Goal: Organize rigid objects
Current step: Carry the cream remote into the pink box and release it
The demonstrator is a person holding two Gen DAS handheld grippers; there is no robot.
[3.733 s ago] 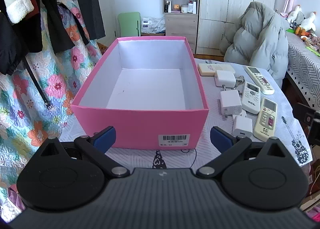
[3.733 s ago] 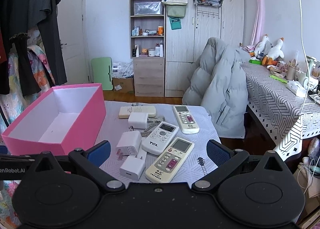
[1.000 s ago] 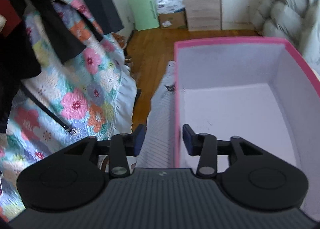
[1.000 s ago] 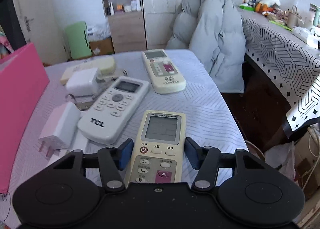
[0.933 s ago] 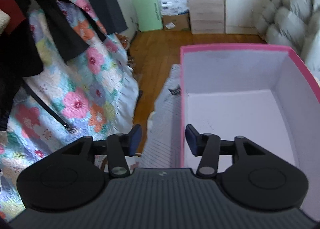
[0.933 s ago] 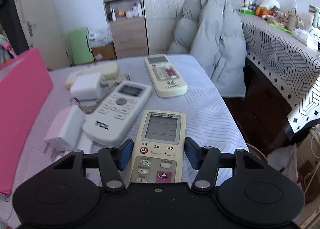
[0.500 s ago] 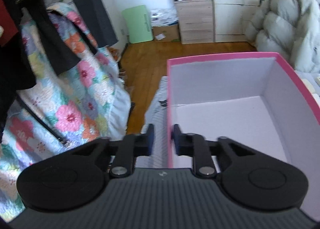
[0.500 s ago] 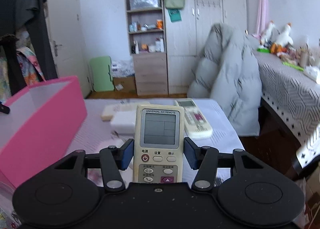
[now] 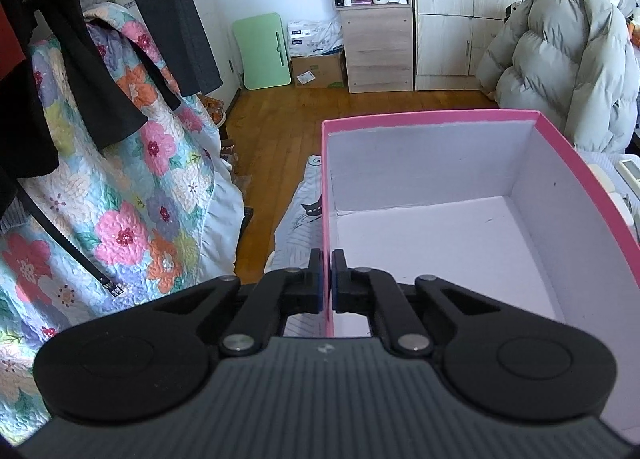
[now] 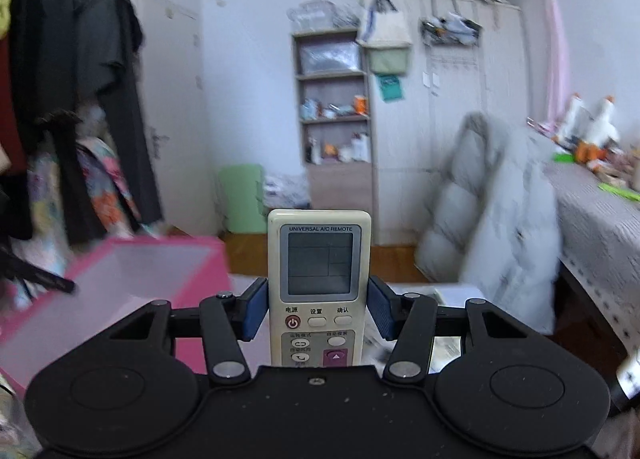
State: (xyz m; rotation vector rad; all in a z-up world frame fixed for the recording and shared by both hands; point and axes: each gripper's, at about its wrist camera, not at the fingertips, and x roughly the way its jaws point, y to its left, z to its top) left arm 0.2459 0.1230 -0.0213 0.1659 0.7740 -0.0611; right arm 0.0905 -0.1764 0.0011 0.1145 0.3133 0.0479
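Left gripper: I have my left gripper (image 9: 327,283) pinched down tight on the near left wall of the pink box (image 9: 560,151), one pad outside, one pad inside, the thin card clamped between them.
Pink box: it sits open-topped, white inside, nothing in it that I can see from the left wrist view; its pink rim runs away from me toward the far wall.
Right gripper: my right gripper (image 10: 318,309) is closed on the cream remote (image 10: 319,259), blue pads (image 10: 256,309) pressing its two long edges at about the button row.
Cream remote: it stands upright in the grip, screen end up, lifted off the table, "UNIVERSAL A/C REMOTE" readable above the grey display, red power button just below.
Box from the right: the pink box shows low and left of the remote, blurred.
Table: a strip of pale cloth (image 9: 298,231) peeks out to the left of the box.
Background: a grey puffer jacket (image 9: 568,59) slumps behind the box; a floral quilt (image 9: 120,199) hangs at far left.
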